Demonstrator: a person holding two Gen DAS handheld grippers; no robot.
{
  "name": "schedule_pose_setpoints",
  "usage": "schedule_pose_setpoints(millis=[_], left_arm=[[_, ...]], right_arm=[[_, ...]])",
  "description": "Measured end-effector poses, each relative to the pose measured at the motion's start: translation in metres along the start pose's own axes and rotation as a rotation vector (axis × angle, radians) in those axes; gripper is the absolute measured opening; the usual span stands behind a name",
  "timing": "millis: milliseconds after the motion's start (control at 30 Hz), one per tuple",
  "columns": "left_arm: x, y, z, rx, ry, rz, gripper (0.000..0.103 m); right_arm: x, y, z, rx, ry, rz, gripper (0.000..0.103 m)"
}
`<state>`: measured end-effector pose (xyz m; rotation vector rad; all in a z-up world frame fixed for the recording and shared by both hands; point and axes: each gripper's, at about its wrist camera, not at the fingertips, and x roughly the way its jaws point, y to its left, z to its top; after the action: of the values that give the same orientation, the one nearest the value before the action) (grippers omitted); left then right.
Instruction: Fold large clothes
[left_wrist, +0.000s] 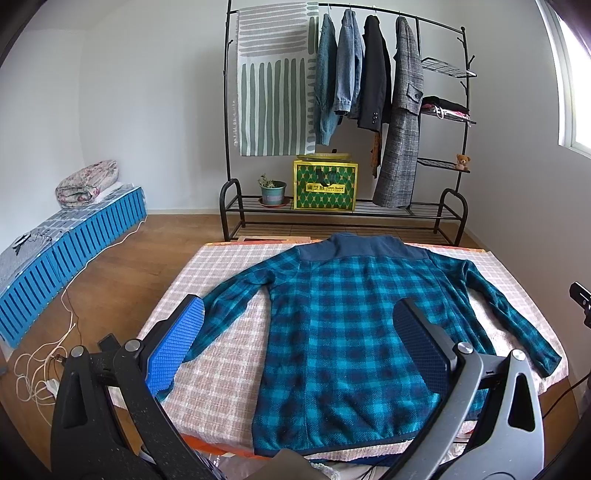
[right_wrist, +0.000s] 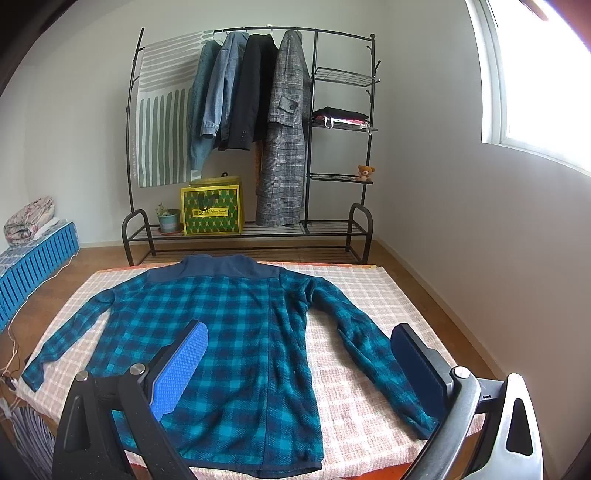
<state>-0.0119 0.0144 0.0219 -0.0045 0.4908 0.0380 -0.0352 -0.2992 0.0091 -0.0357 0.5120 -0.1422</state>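
Note:
A teal and navy plaid fleece jacket (left_wrist: 340, 325) lies flat, back up, on a table covered by a pink checked cloth (left_wrist: 221, 354), collar at the far edge and both sleeves spread outward. My left gripper (left_wrist: 303, 332) hovers open above the near left part of the jacket, its blue pads wide apart and holding nothing. In the right wrist view the same jacket (right_wrist: 236, 332) fills the table cloth (right_wrist: 354, 369). My right gripper (right_wrist: 299, 354) is open over the jacket's lower right side, between the body and the right sleeve, with nothing in it.
A black clothes rack (left_wrist: 343, 110) with hanging coats, a yellow-green bag (left_wrist: 325, 186) and a potted plant (left_wrist: 272, 190) stands behind the table. A blue slatted bench (left_wrist: 70, 251) with a rolled quilt sits at left. White cables (left_wrist: 40, 365) lie on the wooden floor.

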Motion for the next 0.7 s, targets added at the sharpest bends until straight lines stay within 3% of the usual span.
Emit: schedule_pose_setpoints(millis=[700], left_arm=[[0.049, 0.059, -0.015, -0.03, 0.04, 0.079, 0.103]], right_arm=[[0.014, 0.048, 0.005, -0.029, 0.015, 0.054, 0.101]])
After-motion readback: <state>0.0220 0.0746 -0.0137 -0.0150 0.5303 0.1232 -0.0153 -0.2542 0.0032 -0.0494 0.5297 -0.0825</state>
